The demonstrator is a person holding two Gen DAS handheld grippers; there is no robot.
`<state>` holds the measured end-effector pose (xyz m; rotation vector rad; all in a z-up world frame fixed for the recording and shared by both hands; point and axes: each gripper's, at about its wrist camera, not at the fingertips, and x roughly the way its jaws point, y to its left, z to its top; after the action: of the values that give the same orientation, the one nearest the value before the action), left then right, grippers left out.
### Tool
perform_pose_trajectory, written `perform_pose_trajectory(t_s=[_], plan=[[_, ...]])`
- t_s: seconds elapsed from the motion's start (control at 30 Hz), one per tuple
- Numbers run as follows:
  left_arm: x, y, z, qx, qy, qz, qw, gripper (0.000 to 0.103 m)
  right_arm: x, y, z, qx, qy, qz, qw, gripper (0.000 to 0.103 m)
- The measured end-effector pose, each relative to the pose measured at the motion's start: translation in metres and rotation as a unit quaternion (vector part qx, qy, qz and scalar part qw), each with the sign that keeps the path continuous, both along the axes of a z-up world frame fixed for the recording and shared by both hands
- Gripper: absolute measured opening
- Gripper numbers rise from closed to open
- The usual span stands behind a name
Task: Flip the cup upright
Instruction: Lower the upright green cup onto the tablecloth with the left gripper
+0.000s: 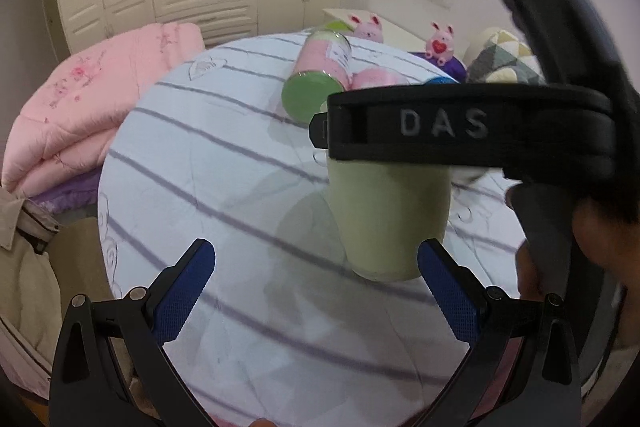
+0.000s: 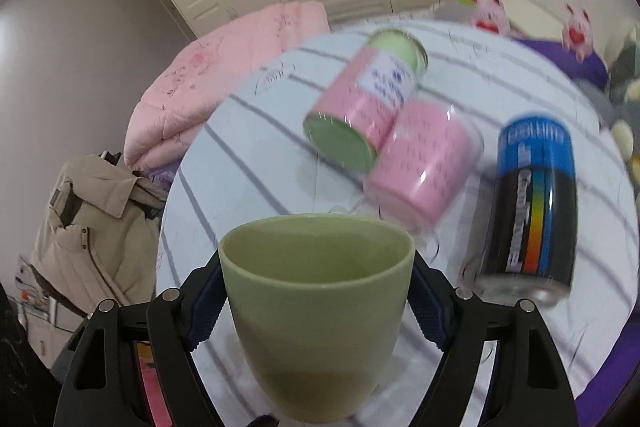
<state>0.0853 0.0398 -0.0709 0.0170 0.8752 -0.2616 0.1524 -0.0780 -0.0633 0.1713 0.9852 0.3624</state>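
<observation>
Right now my right claw (image 2: 316, 301) is clamped on the pale green cup (image 2: 316, 307), one blue pad on each side of its wall, mouth up; beyond it lie two pink canisters (image 2: 360, 107) and a blue-and-black can (image 2: 530, 207) on the striped cloth (image 2: 248, 167); my left claw (image 1: 316, 291) gapes wide, holding nothing, the cup (image 1: 390, 223) just ahead of its right finger.

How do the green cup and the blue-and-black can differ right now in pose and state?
The green cup is upright with its open mouth up; the blue-and-black can lies on its side. The right gripper is clamped on the cup, while nothing touches the can, which rests on the striped sheet. The cup is plain and matte; the can is glossy with a rainbow stripe. Both are roughly cylindrical.
</observation>
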Motion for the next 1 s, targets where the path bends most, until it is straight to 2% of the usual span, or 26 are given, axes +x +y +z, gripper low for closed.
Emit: perform_pose_trajectory(t_s=[0.27,0.67,0.8,1.0], plan=[[0.03,0.002,-0.01,0.013,0.012,0.037,0.9992,0.103,-0.001,0.007,0.008,-0.023,-0.081,0.014,0.996,0.08],[0.024,0.006,-0.022,0.013,0.021,0.041,0.9988,0.103,-0.026,0.015,0.006,-0.056,-0.173,0.04,0.983,0.08],[0.021,0.004,-0.022,0.016,0.02,0.04,0.9989,0.103,-0.035,0.017,0.004,-0.065,-0.191,0.042,0.978,0.081],[0.013,-0.002,-0.02,0.019,0.012,0.035,0.9991,0.103,-0.043,0.012,0.003,-0.06,-0.194,0.037,0.978,0.081]])
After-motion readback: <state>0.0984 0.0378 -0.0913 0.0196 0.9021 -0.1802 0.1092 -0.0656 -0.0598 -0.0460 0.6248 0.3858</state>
